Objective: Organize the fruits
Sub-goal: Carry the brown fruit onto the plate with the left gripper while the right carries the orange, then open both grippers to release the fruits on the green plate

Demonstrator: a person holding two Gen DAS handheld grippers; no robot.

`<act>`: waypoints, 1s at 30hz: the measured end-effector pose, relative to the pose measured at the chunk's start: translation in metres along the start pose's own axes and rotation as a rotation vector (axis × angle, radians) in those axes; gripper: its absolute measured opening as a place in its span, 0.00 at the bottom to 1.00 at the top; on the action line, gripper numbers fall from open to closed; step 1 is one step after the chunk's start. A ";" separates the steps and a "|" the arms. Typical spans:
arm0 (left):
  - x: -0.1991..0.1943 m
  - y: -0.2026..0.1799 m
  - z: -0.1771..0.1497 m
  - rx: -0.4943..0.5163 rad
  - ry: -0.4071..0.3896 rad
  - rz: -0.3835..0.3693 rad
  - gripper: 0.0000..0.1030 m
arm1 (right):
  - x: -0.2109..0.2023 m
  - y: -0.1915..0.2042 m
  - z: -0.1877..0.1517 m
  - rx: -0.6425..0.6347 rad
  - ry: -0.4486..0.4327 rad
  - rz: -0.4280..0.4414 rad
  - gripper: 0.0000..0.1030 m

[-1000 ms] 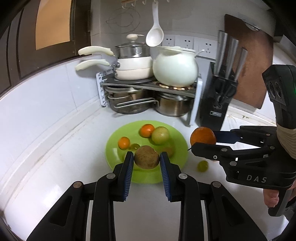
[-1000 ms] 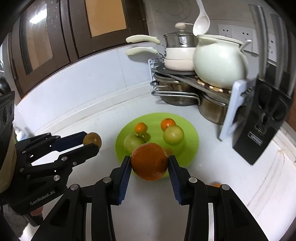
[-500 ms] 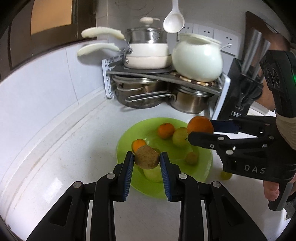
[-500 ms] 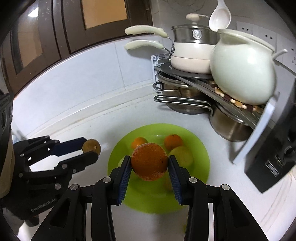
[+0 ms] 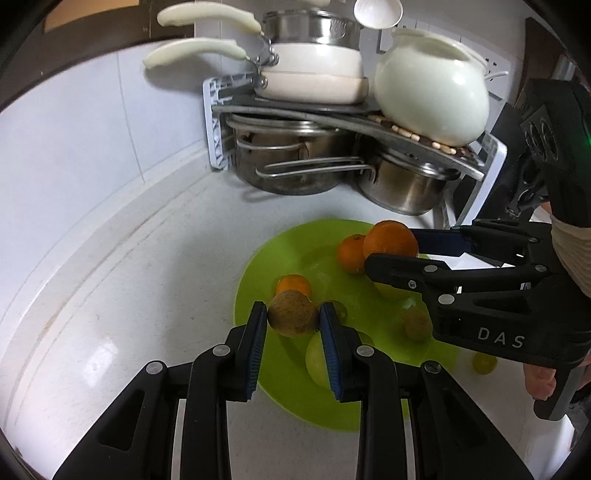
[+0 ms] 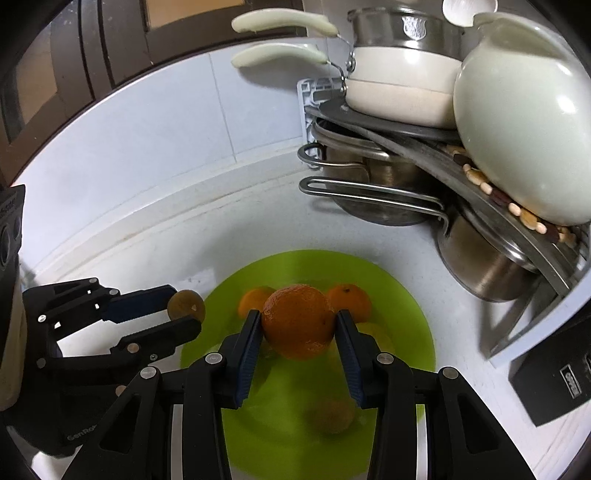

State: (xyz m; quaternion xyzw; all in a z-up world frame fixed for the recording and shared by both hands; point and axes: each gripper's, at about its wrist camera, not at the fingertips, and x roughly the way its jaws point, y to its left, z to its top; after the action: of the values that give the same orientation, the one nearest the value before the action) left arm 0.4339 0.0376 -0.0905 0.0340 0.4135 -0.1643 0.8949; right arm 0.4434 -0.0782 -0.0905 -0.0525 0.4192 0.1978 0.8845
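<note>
Both grippers, left (image 5: 293, 321) clamping brown fruit (image 5: 293, 313), right (image 6: 298, 328) clamping orange (image 6: 297, 320), now nearer green plate (image 6: 413, 314).

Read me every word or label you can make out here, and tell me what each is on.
"DAS": on the right tool's black body.
"GenRo", rest cut off: on the left tool's body.
Emblem on the steel pot: too blurred to read.
Label on the black block: unreadable.

Your left gripper (image 5: 293, 319) clamping a brown fruit (image 5: 292, 312) over the green plate (image 5: 258, 280), your right gripper (image 5: 393, 247) gripping an orange (image 5: 389, 239) beside it
</note>
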 end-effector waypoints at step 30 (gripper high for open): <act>-0.003 0.007 0.001 -0.018 0.000 0.032 0.38 | 0.007 0.004 0.003 -0.021 0.011 -0.031 0.41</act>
State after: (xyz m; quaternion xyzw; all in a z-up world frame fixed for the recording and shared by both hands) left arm 0.4347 0.0446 -0.0881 0.0323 0.4143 -0.1464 0.8977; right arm 0.4476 -0.0717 -0.0938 -0.0693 0.4211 0.1879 0.8846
